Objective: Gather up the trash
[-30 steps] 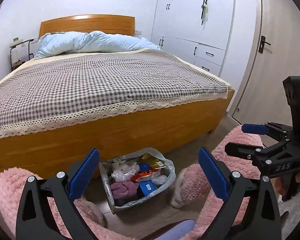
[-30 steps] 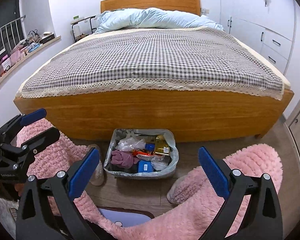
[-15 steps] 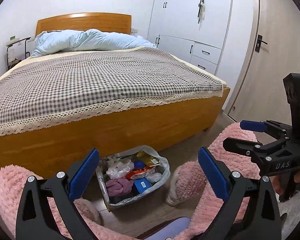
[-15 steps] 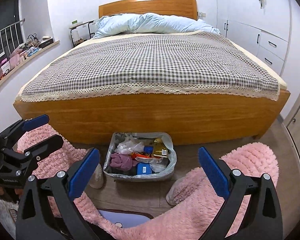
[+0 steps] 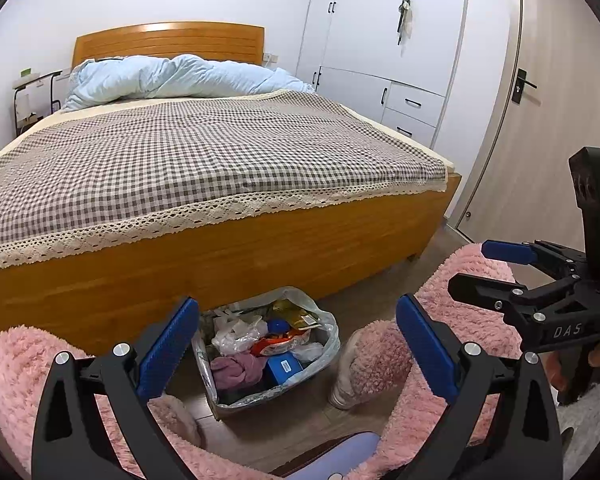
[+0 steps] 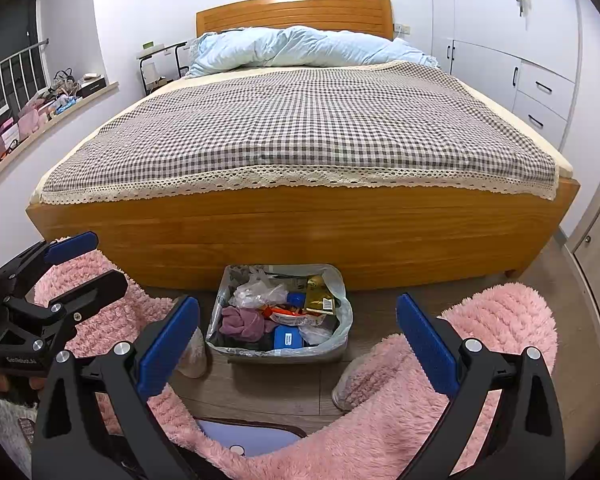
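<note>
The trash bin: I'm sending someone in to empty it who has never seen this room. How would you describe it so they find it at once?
Start at the wooden bed with the checked cover and go to the middle of its footboard. On the floor right in front of it sits the trash bin, a small rectangular tub lined with a clear plastic bag. It stands between two pink fluffy slippers and is the only container there, filled with wrappers.

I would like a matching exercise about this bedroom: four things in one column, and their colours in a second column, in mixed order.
Things:
1. small box in the trash bin
2. crumpled cloth in the bin
3. duvet on the bed
4. snack packet in the bin

Colours:
A. gold
B. pale blue
C. strong blue
D. purple

Pairs: 1-C, 2-D, 3-B, 4-A
</note>
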Action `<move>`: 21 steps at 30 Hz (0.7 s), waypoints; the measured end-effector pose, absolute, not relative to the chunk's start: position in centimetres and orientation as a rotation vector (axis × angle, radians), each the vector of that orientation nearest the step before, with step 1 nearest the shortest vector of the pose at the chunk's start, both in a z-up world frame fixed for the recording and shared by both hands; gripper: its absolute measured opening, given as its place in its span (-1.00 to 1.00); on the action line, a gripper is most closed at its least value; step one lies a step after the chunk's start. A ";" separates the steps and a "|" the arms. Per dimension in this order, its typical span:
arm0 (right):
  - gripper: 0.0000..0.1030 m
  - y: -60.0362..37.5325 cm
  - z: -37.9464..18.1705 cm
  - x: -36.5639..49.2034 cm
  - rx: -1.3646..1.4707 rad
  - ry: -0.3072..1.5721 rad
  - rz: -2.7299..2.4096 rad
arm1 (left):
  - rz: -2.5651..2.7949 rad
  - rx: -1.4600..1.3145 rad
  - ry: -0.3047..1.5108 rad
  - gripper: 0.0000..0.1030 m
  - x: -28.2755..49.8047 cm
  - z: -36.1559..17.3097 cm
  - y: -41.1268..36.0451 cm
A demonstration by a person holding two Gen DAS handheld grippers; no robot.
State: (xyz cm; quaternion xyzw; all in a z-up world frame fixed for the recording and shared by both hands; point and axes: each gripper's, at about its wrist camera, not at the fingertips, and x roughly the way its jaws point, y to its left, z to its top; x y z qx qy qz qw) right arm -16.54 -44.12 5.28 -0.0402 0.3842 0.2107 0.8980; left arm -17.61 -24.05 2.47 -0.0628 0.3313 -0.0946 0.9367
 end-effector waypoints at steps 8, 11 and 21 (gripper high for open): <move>0.84 -44.2 5.4 -16.5 -0.084 0.794 0.435 | -0.196 -0.129 0.677 0.85 -17.5 2.5 -24.1; 0.84 -44.1 5.3 -16.5 -0.086 0.792 0.434 | -0.196 -0.129 0.677 0.85 -17.5 2.4 -24.0; 0.84 -44.0 5.3 -16.6 -0.089 0.793 0.434 | -0.195 -0.129 0.677 0.85 -17.5 2.4 -24.0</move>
